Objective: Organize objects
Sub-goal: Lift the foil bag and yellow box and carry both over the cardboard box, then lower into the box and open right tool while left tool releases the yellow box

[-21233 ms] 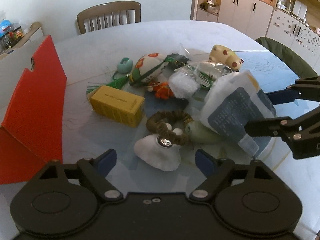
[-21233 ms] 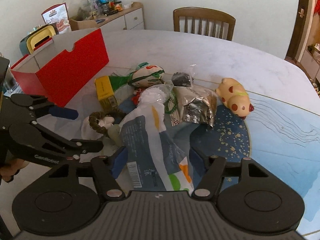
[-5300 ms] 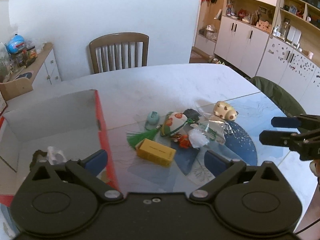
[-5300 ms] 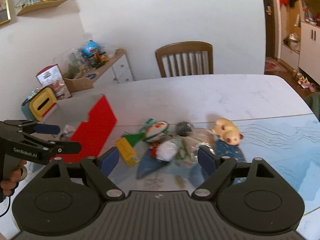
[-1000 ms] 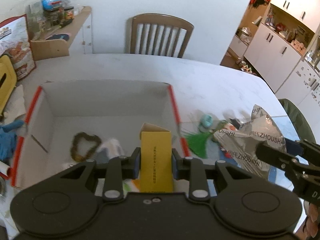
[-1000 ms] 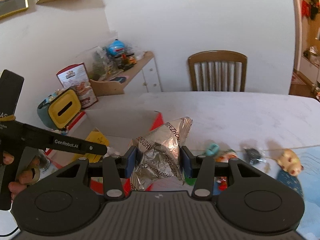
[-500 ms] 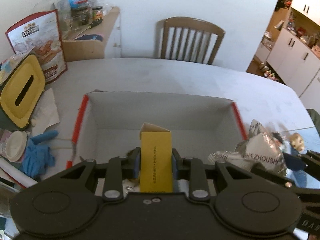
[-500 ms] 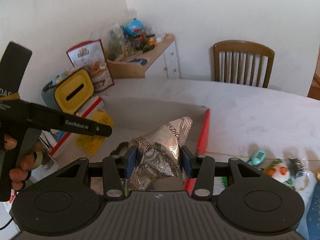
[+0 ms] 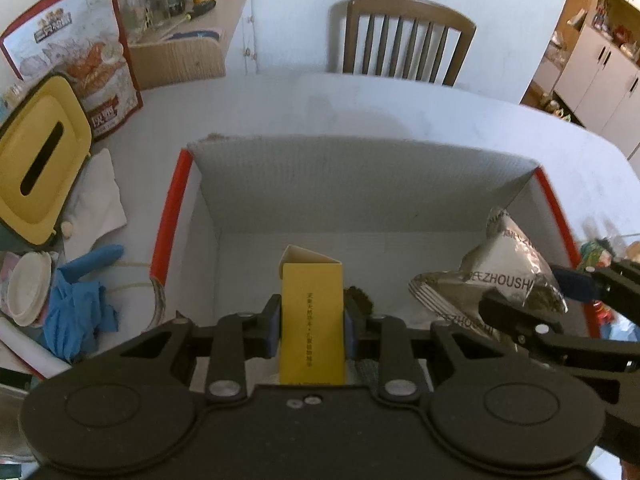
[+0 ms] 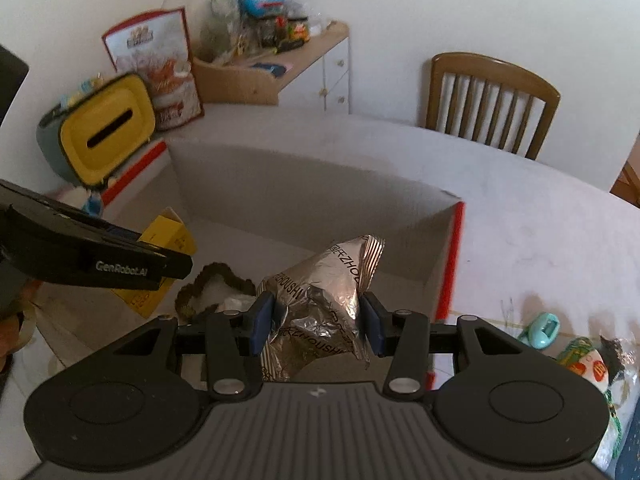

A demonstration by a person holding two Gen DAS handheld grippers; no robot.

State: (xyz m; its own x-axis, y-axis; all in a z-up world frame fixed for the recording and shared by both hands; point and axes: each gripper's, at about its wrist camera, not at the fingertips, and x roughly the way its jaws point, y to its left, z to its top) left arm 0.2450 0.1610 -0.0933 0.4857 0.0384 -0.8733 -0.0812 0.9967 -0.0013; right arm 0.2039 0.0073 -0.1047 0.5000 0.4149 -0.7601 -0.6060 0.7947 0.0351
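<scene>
A red cardboard box with a grey inside stands open on the white table. My left gripper is shut on a yellow carton, held upright over the box's near part. My right gripper is shut on a crumpled silver foil snack bag, held over the box's right side; the same silver foil snack bag shows at the right of the left wrist view. A brown braided ring and a white item lie on the box floor. In the right wrist view the yellow carton sits in the left gripper's fingers.
A yellow tissue box, blue gloves and a printed snack bag crowd the table left of the box. A teal item and a painted pouch lie on the table to the right. A wooden chair stands behind.
Both grippers have moved further over the open box, carrying the yellow carton and the foil bag. The box now fills more of both views.
</scene>
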